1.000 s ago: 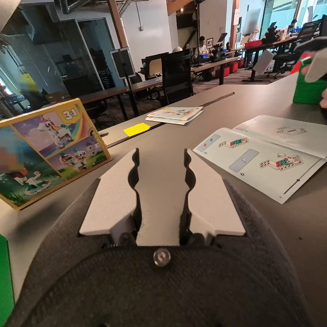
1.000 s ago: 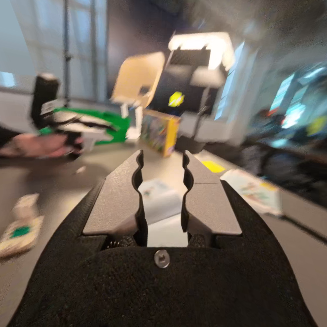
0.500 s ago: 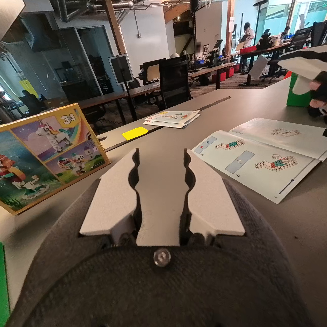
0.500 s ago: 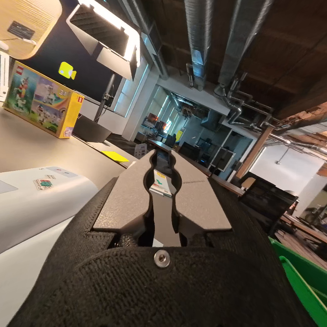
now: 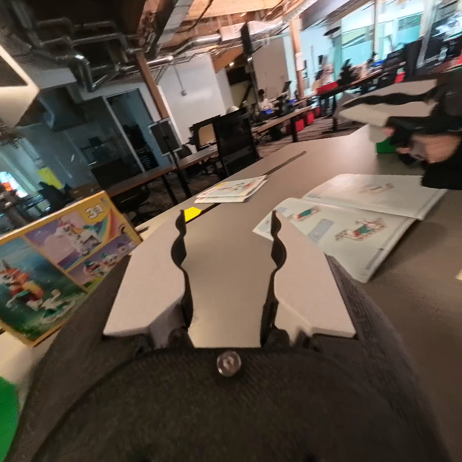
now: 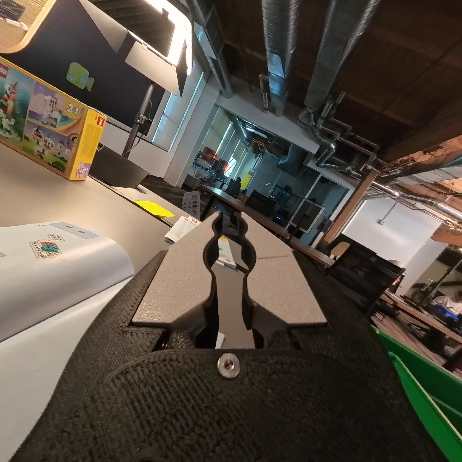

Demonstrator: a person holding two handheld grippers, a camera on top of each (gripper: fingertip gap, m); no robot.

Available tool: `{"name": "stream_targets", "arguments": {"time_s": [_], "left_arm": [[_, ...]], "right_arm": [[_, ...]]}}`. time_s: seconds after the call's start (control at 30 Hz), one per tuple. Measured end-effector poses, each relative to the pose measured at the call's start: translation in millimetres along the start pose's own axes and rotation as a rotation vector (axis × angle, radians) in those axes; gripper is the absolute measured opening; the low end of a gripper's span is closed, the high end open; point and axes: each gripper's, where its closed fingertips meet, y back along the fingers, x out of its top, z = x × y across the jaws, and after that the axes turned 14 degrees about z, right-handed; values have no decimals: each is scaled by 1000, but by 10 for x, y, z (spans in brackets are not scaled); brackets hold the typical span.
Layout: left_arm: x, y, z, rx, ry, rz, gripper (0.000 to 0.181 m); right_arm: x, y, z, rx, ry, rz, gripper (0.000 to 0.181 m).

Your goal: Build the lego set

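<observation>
Since a second ago our left gripper (image 5: 227, 217) has opened wider, empty above the desk (image 5: 225, 250); our right gripper (image 6: 228, 221) has narrowed, nearly closed, holding nothing.

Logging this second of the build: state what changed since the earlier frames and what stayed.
The right tongs swung from facing the other hand to a low, tilted aim past the open manual, narrowing to a slim gap, holding nothing. The left tongs spread wider, still empty, drifting slightly. Unchanged: the set's box, the stacked booklets and the yellow note on the table.
</observation>
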Motion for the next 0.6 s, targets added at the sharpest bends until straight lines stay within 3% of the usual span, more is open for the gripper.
{"name": "stream_targets", "arguments": {"time_s": [0.17, 0.33, 0.47, 0.6], "left_arm": [[352, 150, 420, -154, 70, 51, 54], [683, 579, 521, -147, 68, 27, 47], [680, 1031, 199, 7, 81, -69, 45], [562, 1506, -380, 314, 116, -135, 52]], "right_arm": [[-19, 44, 79, -35, 7, -22, 9], [-57, 80, 178, -82, -34, -39, 9], [-112, 84, 234, -113, -87, -53, 9], [-141, 83, 255, -125, -118, -58, 9]]}}
